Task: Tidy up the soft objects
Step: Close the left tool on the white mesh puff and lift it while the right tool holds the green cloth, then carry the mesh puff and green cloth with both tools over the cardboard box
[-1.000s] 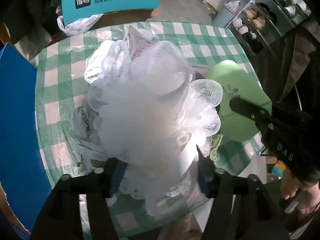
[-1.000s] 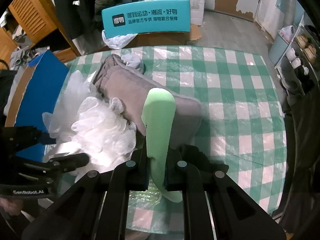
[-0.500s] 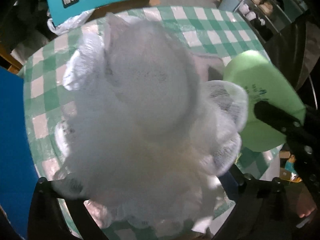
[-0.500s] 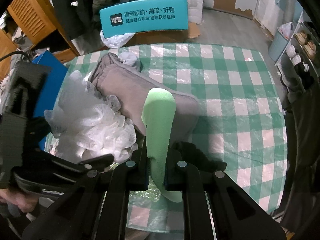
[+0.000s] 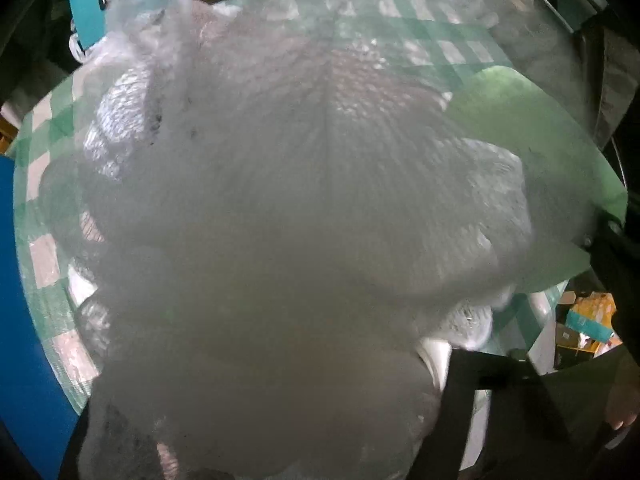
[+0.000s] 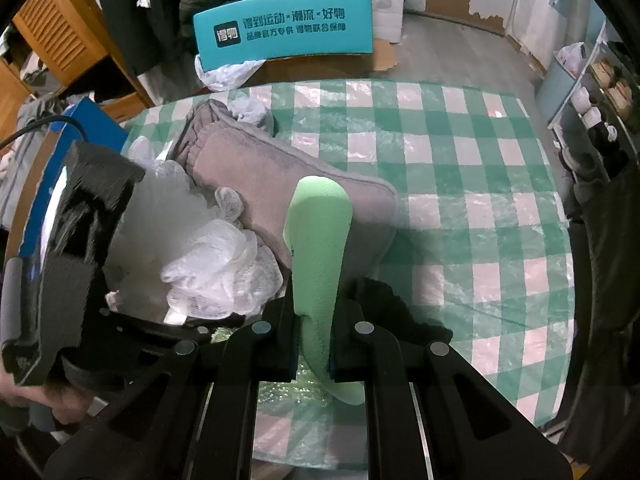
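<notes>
Our left hand-held gripper [image 5: 272, 384] points down into a white net puff [image 6: 212, 264]. Its jaws have just been closing, and the puff sits between them, pressed by both fingers and bulging out around them. The puff is so close to the left camera that it fills nearly the whole view. From the right camera we see the puff near the left edge of the surface [image 6: 460, 168], toward the near side, touching a grey cushion [image 6: 256, 160]. The cushion lies from the far left corner toward the middle. A small grey thing [image 6: 252, 110] sits at its far end. Our right hand-held gripper [image 6: 314, 320] is squeezed narrow on a green foam piece [image 6: 320, 232]. The foam stands up between the jaws, over the near edge, just in front of the cushion. A dark cloth [image 6: 392, 300] lies beside the right jaw. The surface wears a green and white checked cover. A teal box [image 6: 284, 32] stands past the far edge, and a blue box [image 6: 92, 120] stands by the left edge.
</notes>
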A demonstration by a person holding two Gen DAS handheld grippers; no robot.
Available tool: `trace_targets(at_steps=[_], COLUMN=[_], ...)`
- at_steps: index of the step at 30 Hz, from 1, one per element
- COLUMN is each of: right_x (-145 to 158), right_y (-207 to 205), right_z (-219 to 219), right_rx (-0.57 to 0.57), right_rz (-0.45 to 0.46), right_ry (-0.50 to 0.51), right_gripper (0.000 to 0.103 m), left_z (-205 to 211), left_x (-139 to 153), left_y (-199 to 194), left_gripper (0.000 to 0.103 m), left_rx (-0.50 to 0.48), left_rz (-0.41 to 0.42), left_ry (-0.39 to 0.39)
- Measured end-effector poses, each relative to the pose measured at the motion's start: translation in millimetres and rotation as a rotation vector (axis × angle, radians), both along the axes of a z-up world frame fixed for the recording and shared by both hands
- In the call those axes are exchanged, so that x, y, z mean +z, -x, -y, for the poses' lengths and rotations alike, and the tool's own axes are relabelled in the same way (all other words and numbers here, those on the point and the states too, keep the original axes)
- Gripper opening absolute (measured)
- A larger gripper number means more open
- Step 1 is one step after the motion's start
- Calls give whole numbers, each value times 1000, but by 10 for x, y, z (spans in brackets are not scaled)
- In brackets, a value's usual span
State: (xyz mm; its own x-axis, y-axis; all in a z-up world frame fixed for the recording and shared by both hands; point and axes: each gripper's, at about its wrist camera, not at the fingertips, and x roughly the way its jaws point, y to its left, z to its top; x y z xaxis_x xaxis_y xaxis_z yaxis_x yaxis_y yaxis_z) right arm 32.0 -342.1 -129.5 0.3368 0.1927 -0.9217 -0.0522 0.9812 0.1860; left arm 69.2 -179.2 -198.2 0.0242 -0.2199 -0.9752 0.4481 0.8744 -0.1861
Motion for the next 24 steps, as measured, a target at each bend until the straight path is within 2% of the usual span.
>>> trace_targets(at_steps=[2, 4, 17, 24], right_x=[33, 83, 372, 623], right_y=[4, 12, 117, 185], right_z=[-5, -15, -124, -253], right_rx=[-1, 1, 25, 49], right_rz=[13, 30, 106, 167], right_ry=[2, 6, 6, 23], right_gripper=[10, 10, 10, 10], left_z=[-51, -126, -883, -1333], left_x=[47, 114, 813, 1063], left_y=[7, 6, -32, -85], left_gripper=[60, 58, 58, 58], left_rx=[3, 14, 55, 83], left_rz=[9, 16, 222, 289], left_ry=[9, 23, 43, 80])
